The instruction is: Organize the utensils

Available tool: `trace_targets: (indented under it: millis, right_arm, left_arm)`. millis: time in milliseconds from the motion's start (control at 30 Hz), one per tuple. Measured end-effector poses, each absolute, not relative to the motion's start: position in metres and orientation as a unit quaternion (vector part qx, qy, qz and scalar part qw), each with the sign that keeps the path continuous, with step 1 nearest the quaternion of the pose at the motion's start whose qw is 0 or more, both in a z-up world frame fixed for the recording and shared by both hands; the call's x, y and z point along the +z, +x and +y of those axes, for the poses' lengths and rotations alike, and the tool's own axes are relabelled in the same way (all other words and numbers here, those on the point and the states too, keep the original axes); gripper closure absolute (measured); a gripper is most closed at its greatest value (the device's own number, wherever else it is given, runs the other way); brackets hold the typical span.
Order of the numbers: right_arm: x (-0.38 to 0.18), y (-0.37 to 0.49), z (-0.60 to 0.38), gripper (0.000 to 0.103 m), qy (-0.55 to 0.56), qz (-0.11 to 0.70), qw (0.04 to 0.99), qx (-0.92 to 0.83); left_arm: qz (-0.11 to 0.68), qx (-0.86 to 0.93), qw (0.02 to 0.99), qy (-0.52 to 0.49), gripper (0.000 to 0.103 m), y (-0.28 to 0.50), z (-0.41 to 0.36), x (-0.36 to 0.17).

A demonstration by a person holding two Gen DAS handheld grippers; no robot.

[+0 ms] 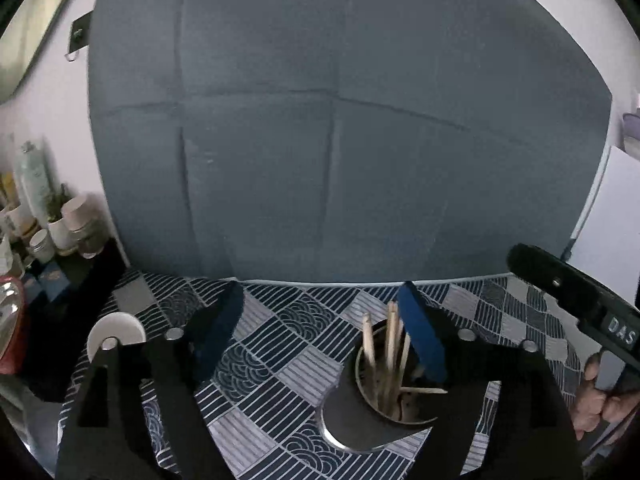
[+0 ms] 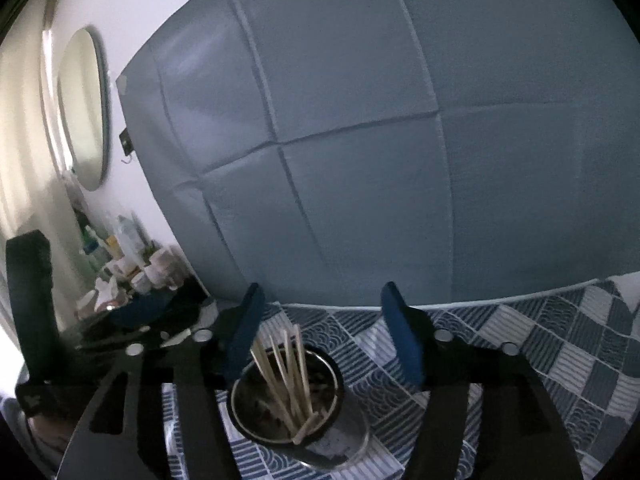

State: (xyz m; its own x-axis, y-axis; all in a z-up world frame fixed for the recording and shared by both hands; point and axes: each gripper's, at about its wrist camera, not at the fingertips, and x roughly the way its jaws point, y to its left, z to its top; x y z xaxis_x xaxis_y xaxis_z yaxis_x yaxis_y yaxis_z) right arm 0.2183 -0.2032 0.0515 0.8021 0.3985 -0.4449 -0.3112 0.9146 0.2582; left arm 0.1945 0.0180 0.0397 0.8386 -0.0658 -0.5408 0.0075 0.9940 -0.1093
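I have both grippers over the patterned tablecloth (image 1: 280, 360), each with its blue fingers spread wide and nothing between the pads. My left gripper (image 1: 320, 340) hovers with the metal cup (image 1: 360, 420) low and right of its centre line; the right finger (image 1: 424, 344) sits just beside the cup's rim, over its far right edge, while the left finger (image 1: 216, 332) is well apart from it over bare cloth. The chopsticks (image 1: 390, 352) stand in the cup, leaning in different directions, and one tip lies across the rim toward the right. From my right gripper (image 2: 324, 336) the same cup (image 2: 288, 396) sits left of centre, its chopsticks (image 2: 288, 368) fanning up just beside the left finger (image 2: 244, 336); the right finger (image 2: 404, 340) is over open cloth with room to that side. The blue padded headboard (image 1: 340, 120) rises straight behind the cloth's far edge, closing off the space ahead. To the left, a cluster of bottles and jars (image 1: 52, 220) crowds a dark side surface, and a white bowl (image 1: 116, 332) sits near the cloth's left edge, partly hidden by my left gripper's frame.
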Motion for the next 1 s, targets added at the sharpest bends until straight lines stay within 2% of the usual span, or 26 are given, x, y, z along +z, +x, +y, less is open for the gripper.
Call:
trace_targets:
  millis: [200, 333, 667, 1000]
  right_arm:
    - [0.054, 0.203, -0.212, 0.018, 0.086, 0.259, 0.948, 0.162]
    - [0.051, 0.194, -0.217, 0.013, 0.072, 0.267, 0.951, 0.137]
    - [0.020, 0.163, -0.227, 0.009, 0.059, 0.311, 0.943, 0.103]
    - [-0.008, 0.120, -0.231, 0.009, 0.045, 0.359, 0.929, 0.081]
  left_arm:
    - [0.304, 0.000, 0.951, -0.061, 0.008, 0.187, 0.028, 0.037]
    - [0.312, 0.012, 0.949, -0.040, 0.006, 0.180, 0.030, 0.033]
    - [0.328, 0.015, 0.945, -0.008, 0.006, 0.151, 0.034, 0.018]
    - [0.402, 0.042, 0.914, -0.020, 0.006, 0.123, 0.043, -0.010]
